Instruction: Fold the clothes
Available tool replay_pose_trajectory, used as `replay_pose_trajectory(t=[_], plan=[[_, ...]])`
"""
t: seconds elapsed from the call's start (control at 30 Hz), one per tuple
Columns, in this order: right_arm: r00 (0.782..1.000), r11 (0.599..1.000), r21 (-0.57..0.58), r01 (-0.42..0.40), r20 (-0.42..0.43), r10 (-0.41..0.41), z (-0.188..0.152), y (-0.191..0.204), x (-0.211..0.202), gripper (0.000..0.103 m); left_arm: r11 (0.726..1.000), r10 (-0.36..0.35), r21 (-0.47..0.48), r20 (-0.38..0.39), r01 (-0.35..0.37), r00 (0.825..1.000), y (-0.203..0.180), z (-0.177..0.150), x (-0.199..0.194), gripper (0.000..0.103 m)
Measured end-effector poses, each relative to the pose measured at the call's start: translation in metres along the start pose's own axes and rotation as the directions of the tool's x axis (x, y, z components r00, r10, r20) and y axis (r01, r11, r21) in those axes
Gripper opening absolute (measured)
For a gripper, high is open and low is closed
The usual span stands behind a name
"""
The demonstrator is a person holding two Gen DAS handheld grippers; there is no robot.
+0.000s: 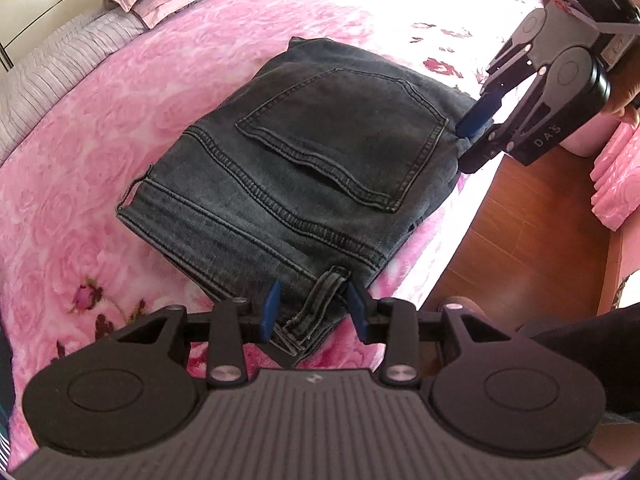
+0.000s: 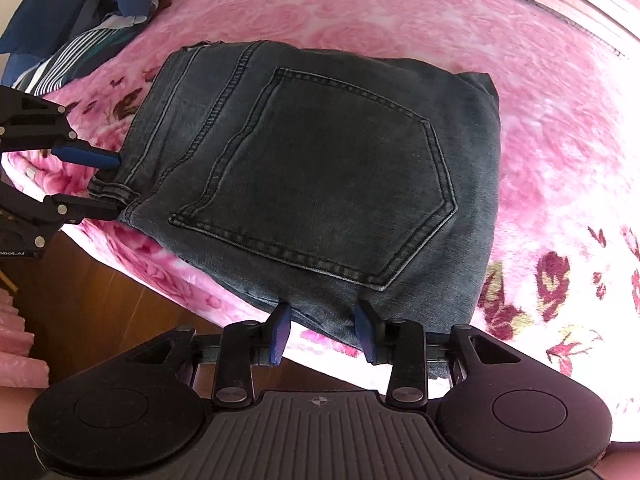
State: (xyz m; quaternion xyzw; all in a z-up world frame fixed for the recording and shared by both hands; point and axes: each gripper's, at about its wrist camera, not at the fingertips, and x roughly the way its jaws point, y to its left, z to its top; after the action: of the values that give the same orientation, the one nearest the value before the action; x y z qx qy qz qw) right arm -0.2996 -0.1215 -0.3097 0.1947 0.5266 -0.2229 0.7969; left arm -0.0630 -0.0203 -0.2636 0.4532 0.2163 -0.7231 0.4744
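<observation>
- Jeans (image 1: 304, 168): folded into a compact block, back pocket (image 1: 344, 140) uppermost, lying at centre frame in both views on the pink blanket (image 1: 80, 184), close to the bed's edge. This placement probably keeps both ends within reach from the floor side.
- Left gripper (image 1: 313, 310): at bottom centre of the left view, fingers parted to a moderate gap. They straddle the waistband corner and its belt loop (image 1: 326, 292) without visibly pinching it.
- Right gripper (image 2: 322, 334): at bottom centre of the right view, similarly parted, its blue pads (image 2: 280, 332) at the folded edge. Whether they touch the cloth is unclear.
- The two tools stand at opposite ends, likely to square or lift the block.
- Unfolded clothes (image 2: 76, 36): piled at upper left of the right view.
- Wooden floor (image 1: 516, 216): at right of the left view.
</observation>
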Motion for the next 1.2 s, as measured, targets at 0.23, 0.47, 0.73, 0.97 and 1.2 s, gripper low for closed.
replay_pose_trajectory(t=[0.23, 0.47, 0.73, 0.97, 1.2], plan=[[0.999, 0.996, -0.078, 0.041, 0.023, -0.040, 0.006, 0.012, -0.015, 0.053, 1.000, 0.001, -0.004, -0.002, -0.001, 1.000, 0.003, 0.002, -0.003, 0.034], [0.982, 0.874, -0.451, 0.181, 0.127, -0.138, -0.025, 0.050, -0.016, 0.077, 0.994, 0.051, 0.095, 0.107, -0.062, 0.993, -0.007, -0.018, -0.032, 0.049], [0.979, 0.746, -0.633, 0.204, 0.140, -0.148, -0.024, 0.052, 0.035, 0.054, 0.854, 0.208, 0.440, 0.201, -0.278, 0.957, -0.063, -0.046, -0.020, 0.082], [0.998, 0.836, -0.545, 0.063, 0.053, -0.041, 0.011, 0.026, 0.015, 0.036, 0.752, 0.256, 0.566, 0.222, -0.339, 0.941, -0.073, -0.046, 0.015, 0.082], [1.000, 0.867, -0.497, 0.018, 0.028, -0.004, 0.022, 0.018, 0.003, 0.036, 0.659, 0.287, 0.658, 0.228, -0.365, 0.930, -0.077, -0.046, 0.051, 0.084]])
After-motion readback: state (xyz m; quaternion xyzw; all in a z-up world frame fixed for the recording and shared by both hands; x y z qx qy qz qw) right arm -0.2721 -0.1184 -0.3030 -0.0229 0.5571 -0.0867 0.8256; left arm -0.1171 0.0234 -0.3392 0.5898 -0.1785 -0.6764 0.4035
